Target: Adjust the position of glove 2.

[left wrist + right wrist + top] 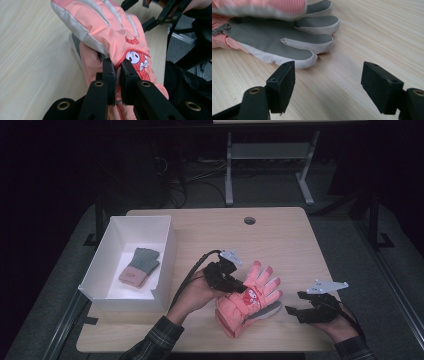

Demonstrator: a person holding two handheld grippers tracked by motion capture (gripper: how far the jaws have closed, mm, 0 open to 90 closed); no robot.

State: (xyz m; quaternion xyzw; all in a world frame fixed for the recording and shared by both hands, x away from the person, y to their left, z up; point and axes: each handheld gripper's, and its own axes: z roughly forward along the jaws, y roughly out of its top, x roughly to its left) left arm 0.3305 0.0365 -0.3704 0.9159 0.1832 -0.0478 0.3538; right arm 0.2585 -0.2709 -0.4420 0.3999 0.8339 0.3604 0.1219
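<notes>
Tabletop: light wood; carries all items.
White box: at left, holds a grey-and-pink knit glove.
Pink ski glove: near front centre, upper of a stacked pair, fingers pointing away and right; cuff toward the person.
Lower glove: grey palm up, beneath the pink one, on the tabletop.
Left hand-held gripper: jaws pressed together, pinching the pink glove's back.
Right hand-held gripper: jaws spread, holding nothing; lower glove lies just ahead and leftward, nearer this hand.

A white box holding a knit glove sits left of the ski gloves.
</notes>
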